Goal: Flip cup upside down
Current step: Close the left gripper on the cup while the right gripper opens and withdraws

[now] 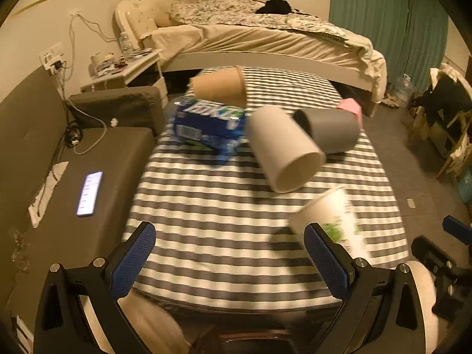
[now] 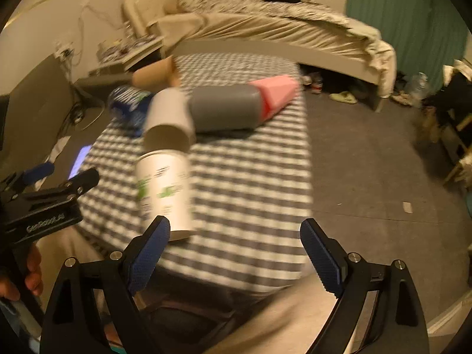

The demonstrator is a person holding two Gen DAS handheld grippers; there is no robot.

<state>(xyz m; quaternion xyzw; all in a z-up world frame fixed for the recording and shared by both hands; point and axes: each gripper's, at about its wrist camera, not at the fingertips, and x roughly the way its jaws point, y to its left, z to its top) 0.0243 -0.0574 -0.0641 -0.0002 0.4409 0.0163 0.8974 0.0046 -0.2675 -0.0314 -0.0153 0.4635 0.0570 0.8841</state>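
A: Nearest first. Left gripper [image 1: 230, 258] gaping wide, nothing between the blue pads. Right gripper [image 2: 234, 255] the same, wide and empty. Both hang over the near edge of the grey-and-white striped mattress [image 1: 212, 206].

B: The cup?

A: White paper cup with green print [image 1: 333, 221], near the mattress's near right corner. Blurred; whether it stands or tips I can't tell. It sits just beyond the left gripper's right-hand pad and the right gripper's left-hand pad, apparently untouched, so I'd judge it the target, with neither tool lined up to straddle it yet.

B: Behind it?

A: Plain off-white paper cup [image 1: 287, 150] on its side, mouth toward us, looks empty. Then a grey cylinder-shaped cup [image 1: 330, 128] lying down; contents hidden. A blue plastic-wrapped pack [image 1: 208, 125] toward the left edge, a brown paper cup [image 1: 219, 87] tipped over on top of it. Pink box [image 2: 277, 90] at the far right corner.
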